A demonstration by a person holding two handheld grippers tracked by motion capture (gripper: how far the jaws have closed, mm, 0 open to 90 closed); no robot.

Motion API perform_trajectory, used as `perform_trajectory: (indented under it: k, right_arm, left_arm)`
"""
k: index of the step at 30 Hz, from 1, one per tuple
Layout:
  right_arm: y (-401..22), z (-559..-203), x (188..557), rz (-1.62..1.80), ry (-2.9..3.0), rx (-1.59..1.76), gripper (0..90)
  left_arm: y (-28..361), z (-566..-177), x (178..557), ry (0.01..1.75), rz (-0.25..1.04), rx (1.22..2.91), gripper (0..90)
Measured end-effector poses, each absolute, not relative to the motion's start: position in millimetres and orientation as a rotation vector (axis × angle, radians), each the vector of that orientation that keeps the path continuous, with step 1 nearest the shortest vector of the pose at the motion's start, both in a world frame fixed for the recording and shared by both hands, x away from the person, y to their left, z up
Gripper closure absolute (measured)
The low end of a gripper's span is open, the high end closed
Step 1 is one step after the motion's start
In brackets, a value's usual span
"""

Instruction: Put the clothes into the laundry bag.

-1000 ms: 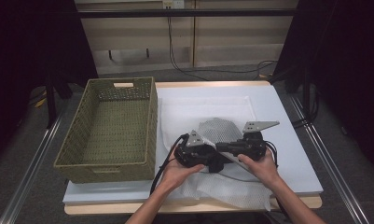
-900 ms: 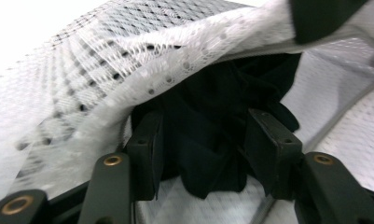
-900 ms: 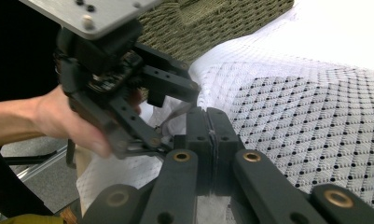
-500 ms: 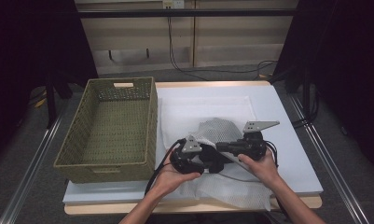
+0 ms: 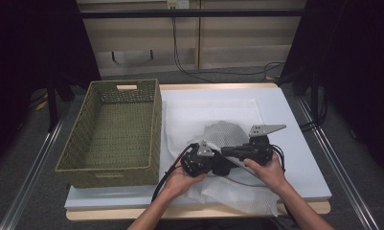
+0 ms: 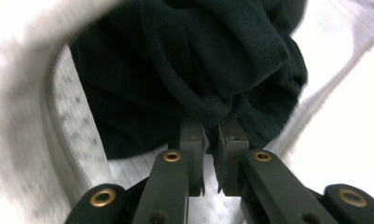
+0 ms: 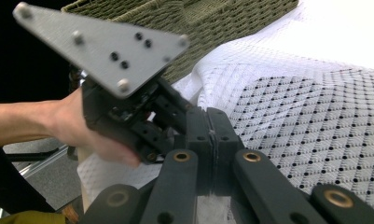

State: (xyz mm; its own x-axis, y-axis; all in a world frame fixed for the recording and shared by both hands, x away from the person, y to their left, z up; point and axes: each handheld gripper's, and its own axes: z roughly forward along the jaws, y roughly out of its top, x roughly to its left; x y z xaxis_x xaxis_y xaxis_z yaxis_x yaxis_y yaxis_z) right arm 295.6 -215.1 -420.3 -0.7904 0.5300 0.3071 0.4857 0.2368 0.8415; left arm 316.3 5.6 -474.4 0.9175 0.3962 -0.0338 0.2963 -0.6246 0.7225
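Left tongs [image 6: 211, 140] – jaws just closing, nipping a fold of dark crumpled cloth [image 6: 189, 60] directly ahead. Right tongs [image 7: 211, 133] – pressed together over white dotted mesh fabric [image 7: 315, 121]; green woven basket [image 5: 113, 129] beyond, on the counter [image 5: 295, 120].

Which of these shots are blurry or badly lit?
Left gripper view: the white cloth at left is motion-smeared and overexposed, while the dark fabric is sharper. Right gripper view: the hand is soft, the mesh bag crisp. High view: the table is evenly lit, its surroundings dark.
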Motion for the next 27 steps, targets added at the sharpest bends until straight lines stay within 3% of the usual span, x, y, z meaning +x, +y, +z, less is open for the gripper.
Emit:
perform_trajectory:
  k: [14,27]
  right_arm:
    - [-217,-417,291,1.672,2.453,0.985,89.4]
    - [-218,-426,294,1.639,2.478,1.010,89.3]
  left_arm:
    - [-10,-469,329,0.599,0.220,2.205,84.2]
    - [20,-464,312,0.553,0.190,2.214,65.4]
